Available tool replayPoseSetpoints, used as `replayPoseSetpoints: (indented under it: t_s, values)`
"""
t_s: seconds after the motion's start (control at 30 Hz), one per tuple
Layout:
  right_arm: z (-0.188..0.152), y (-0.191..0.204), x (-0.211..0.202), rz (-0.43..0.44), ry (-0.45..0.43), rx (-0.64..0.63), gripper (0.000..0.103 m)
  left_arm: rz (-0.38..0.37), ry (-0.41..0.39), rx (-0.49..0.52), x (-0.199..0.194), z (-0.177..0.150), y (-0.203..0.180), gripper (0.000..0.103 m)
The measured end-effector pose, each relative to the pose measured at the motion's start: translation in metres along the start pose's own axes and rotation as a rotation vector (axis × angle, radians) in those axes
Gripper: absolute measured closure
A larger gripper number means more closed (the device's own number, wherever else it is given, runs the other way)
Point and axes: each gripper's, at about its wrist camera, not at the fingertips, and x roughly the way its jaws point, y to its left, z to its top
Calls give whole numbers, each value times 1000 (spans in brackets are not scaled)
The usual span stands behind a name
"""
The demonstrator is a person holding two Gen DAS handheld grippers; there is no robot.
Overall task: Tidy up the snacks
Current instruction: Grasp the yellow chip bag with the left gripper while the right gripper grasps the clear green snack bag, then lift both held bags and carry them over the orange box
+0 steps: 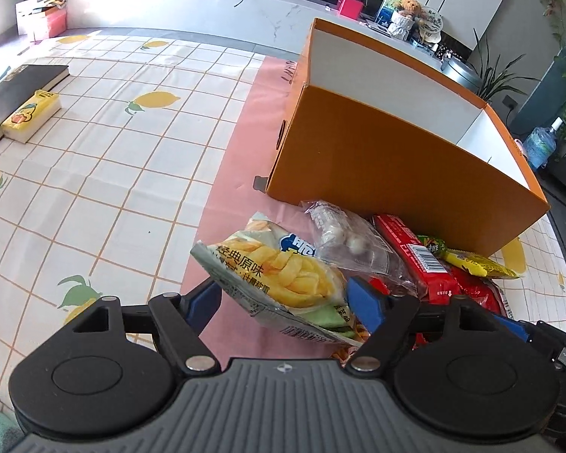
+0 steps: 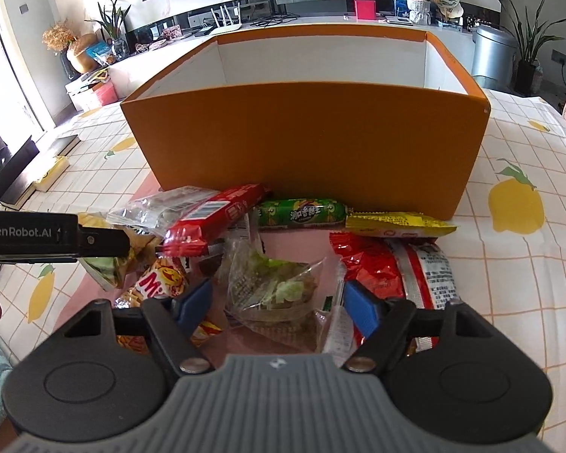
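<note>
Left gripper [image 1: 286,298] spread wide around crinkly yellow-green chip bag [image 1: 279,275] — pads not pressing; right gripper [image 2: 277,300] spread over clear plastic packet of green snack [image 2: 275,290]. Tall orange cardboard box [image 2: 305,132] just behind the pile.

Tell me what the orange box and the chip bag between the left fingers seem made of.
Orange box: looks like matte cardboard, with stiff flat walls, creased corners and a white lining. Chip bag: apparently glossy printed plastic film, crinkled, catching highlights, with a flat sealed edge.
</note>
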Motion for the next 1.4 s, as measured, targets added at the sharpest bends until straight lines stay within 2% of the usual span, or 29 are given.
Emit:
replayPoseSetpoints:
  t_s: [0.03,0.1,0.17,0.4,0.7,0.97,1.4]
  values:
    - [-1,1,2,-6,1,-4,30,-5,0,-7,1,0,1,14]
    - [-2,1,6,-16,12,-7,38,-14,-2,-17,2,-1,2,14]
    - [-3,0,8,-12,10,1,38,-19,-8,-25,2,-1,3,14]
    - [-7,3,5,-12,-7,-4,40,-33,-31,15,2,-4,-4,29]
    - [-10,8,-3,-28,-35,-45,52,-30,-57,52,-6,-8,-7,43]
    - [-9,5,-19,-44,-59,-28,54,-5,-75,80,-25,-11,-8,51]
    - [-19,2,-63,-84,-116,5,54,11,-152,120,-70,-14,-14,55]
